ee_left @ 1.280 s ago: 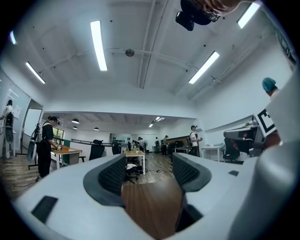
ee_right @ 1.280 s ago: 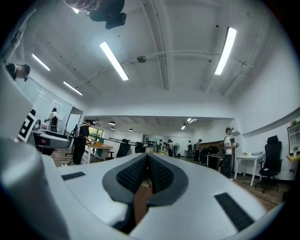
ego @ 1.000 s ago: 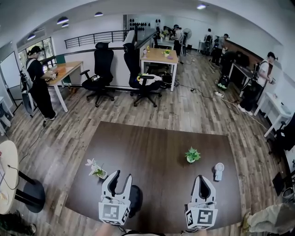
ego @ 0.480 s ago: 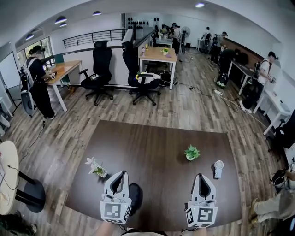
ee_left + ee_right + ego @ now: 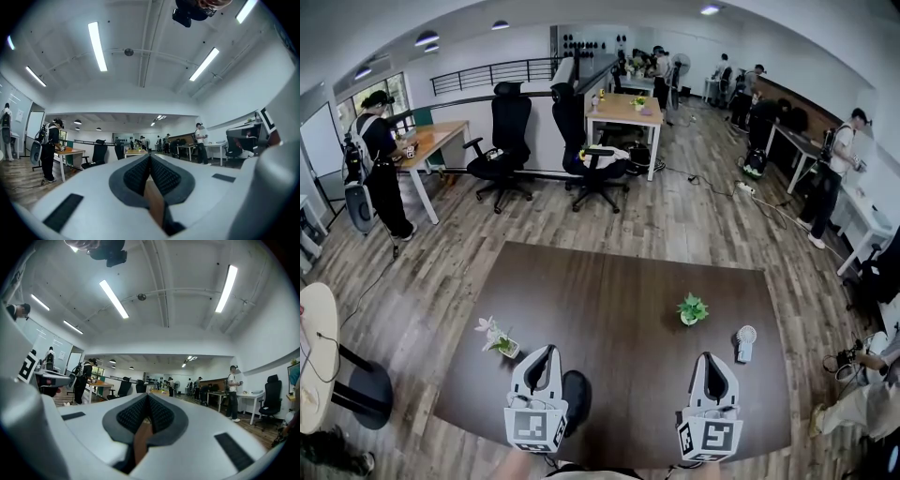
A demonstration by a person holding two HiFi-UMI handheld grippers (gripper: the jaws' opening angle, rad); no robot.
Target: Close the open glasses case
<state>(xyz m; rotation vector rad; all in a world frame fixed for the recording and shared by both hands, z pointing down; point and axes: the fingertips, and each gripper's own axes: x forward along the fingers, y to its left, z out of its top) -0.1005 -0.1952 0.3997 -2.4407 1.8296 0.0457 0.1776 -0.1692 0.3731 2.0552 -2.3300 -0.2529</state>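
My left gripper [image 5: 546,353] has just closed on nothing, matching my shut, empty right gripper [image 5: 710,360] — the dark case [image 5: 576,392] lies on the bench [image 5: 619,291] at its 3 o'clock, seemingly closed already.

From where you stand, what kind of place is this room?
Probably an open-plan office or lab. Black office chairs stand beside light wooden desks, and people, like the person at the left, work standing at desks along the walls.
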